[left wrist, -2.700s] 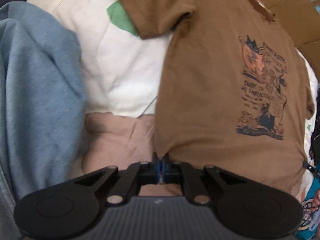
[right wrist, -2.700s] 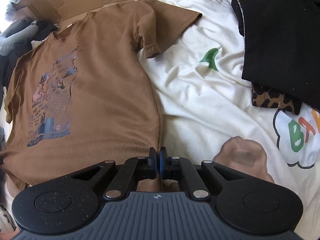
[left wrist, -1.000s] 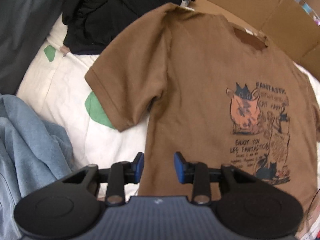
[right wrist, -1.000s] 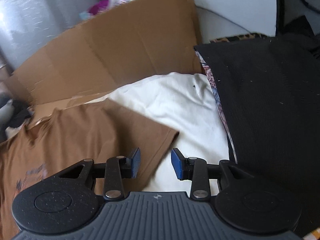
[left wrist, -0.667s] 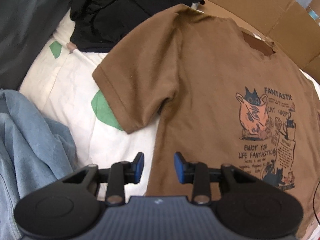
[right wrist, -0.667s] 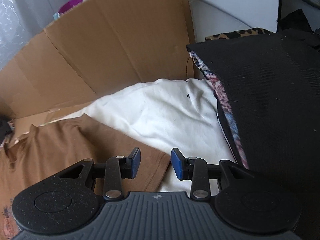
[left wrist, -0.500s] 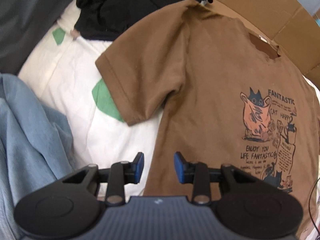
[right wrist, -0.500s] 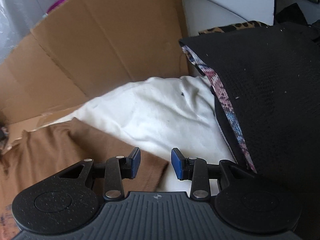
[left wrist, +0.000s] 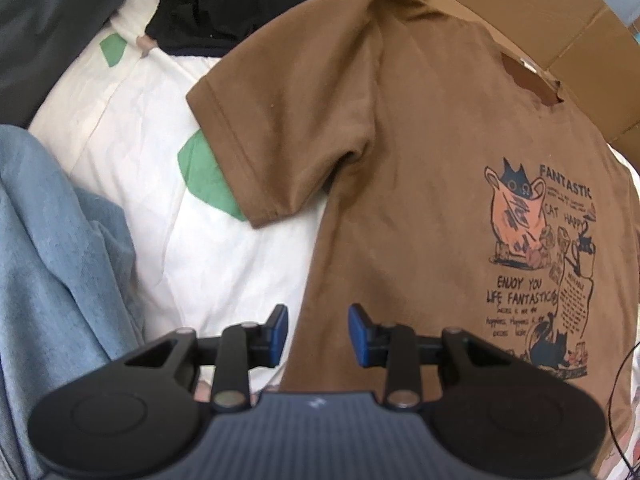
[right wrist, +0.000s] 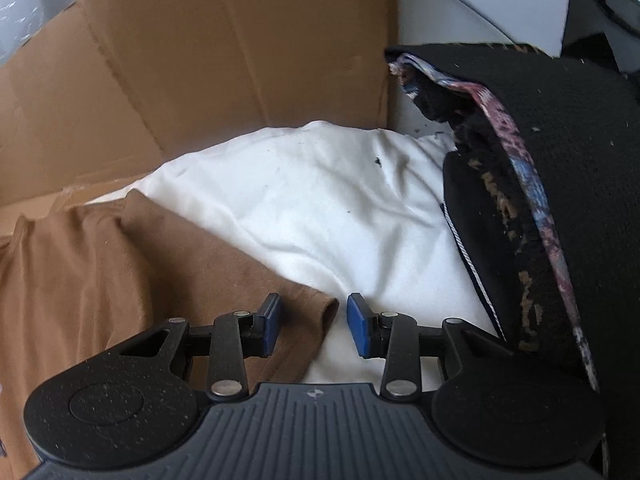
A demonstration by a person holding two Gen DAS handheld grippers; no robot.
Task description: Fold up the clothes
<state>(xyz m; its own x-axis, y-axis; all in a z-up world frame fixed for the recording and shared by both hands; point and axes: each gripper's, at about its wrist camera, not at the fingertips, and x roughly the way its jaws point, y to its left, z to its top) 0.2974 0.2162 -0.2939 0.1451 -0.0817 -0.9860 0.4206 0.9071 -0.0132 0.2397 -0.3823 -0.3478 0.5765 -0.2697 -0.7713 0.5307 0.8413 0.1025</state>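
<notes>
A: What do we see of the clothing being folded?

B: We see a brown T-shirt (left wrist: pixel 420 152) spread flat, print side up, on a white bedcover (left wrist: pixel 132 128) with green shapes. Its cat print (left wrist: pixel 540 264) reads "FANTASTIC" and "ENJOY YOU LIFE FANTASTIC". One short sleeve (left wrist: pixel 272 120) sticks out to the left.

A: And our grippers?

B: Our left gripper (left wrist: pixel 318 334) hovers over the shirt's left side edge, blue pads spread apart, holding nothing. Our right gripper (right wrist: pixel 312 330) is also spread wide and empty; the tip of the shirt's other sleeve (right wrist: pixel 276 296) lies between its pads. We cannot tell whether either pad touches the cloth.

A: What surrounds the shirt?

B: In the left view, a light blue garment (left wrist: pixel 60 260) lies near left and a black garment (left wrist: pixel 224 8) far left, with flattened cardboard (left wrist: pixel 532 12) beyond the collar. In the right view, a stack of dark folded clothes (right wrist: pixel 560 200) sits on the right, with a patterned layer showing at its edge.
</notes>
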